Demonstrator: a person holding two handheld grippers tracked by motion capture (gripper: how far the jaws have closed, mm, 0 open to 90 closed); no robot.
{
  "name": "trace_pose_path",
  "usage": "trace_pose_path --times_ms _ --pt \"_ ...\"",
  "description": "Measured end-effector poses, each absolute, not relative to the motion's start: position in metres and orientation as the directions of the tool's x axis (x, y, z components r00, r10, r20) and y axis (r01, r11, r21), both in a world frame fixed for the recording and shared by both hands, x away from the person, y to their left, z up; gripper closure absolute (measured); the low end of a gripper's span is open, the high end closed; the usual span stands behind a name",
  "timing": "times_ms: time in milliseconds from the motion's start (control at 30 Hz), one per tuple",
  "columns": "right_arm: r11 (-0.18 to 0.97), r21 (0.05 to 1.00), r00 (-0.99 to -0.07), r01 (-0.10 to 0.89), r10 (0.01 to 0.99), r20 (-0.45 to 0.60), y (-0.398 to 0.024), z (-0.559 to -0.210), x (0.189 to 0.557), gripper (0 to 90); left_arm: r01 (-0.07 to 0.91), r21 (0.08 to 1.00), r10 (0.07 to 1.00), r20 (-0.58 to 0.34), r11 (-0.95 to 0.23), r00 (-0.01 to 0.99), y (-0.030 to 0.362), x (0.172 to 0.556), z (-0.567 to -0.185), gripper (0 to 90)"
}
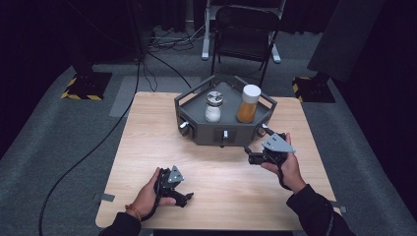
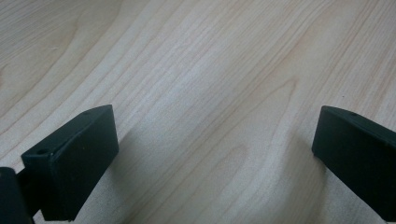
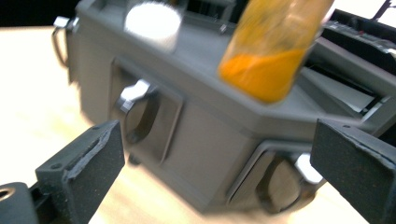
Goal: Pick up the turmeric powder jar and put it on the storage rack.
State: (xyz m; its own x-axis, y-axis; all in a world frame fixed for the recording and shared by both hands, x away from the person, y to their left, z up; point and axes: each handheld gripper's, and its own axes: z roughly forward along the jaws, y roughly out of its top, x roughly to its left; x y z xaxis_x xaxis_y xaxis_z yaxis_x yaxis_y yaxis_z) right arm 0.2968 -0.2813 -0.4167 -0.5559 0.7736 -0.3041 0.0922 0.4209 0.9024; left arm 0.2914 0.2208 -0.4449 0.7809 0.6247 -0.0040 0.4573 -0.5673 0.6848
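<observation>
A grey angular caddy (image 1: 206, 132) with small drawers in its sides stands at the table's far middle. On its top sit a jar of white powder (image 1: 213, 107) with a silver lid and a taller jar of orange powder (image 1: 248, 104) with a white lid. My right gripper (image 1: 251, 157) hovers open just in front of the caddy's right front corner. In the right gripper view its jaws (image 3: 217, 158) frame the caddy wall (image 3: 205, 135), with a metal drawer handle (image 3: 135, 93) to the left and the orange jar (image 3: 271, 51) above. My left gripper (image 1: 186, 197) rests low near the front edge, open over bare wood (image 2: 215, 140).
The wooden table (image 1: 147, 147) has free room left of and in front of the caddy. Behind it on the grey carpet are a black folding chair (image 1: 243, 29), loose cables (image 1: 167, 42) and two stand bases with yellow-black tape (image 1: 86, 86) (image 1: 312, 88).
</observation>
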Motion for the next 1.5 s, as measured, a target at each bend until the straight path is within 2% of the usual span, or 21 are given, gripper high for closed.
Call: trace_pose_path --times_ms 600,933,1500 --pt "0.532 0.837 -0.636 0.132 0.693 -0.340 -0.283 -0.438 0.282 2.9 0.458 0.685 0.626 -0.004 -0.567 0.780 0.221 0.291 -0.445 0.1" --pt "0.541 0.822 -0.671 0.177 0.678 -0.301 -0.284 -0.444 0.277 2.9 0.458 0.685 0.626 -0.004 -0.567 0.780 0.221 0.291 -0.445 0.1" --pt "0.583 0.785 -0.703 0.211 0.648 -0.293 -0.302 -0.447 0.271 2.9 0.459 0.685 0.627 -0.004 -0.566 0.779 0.221 0.291 -0.445 0.1"
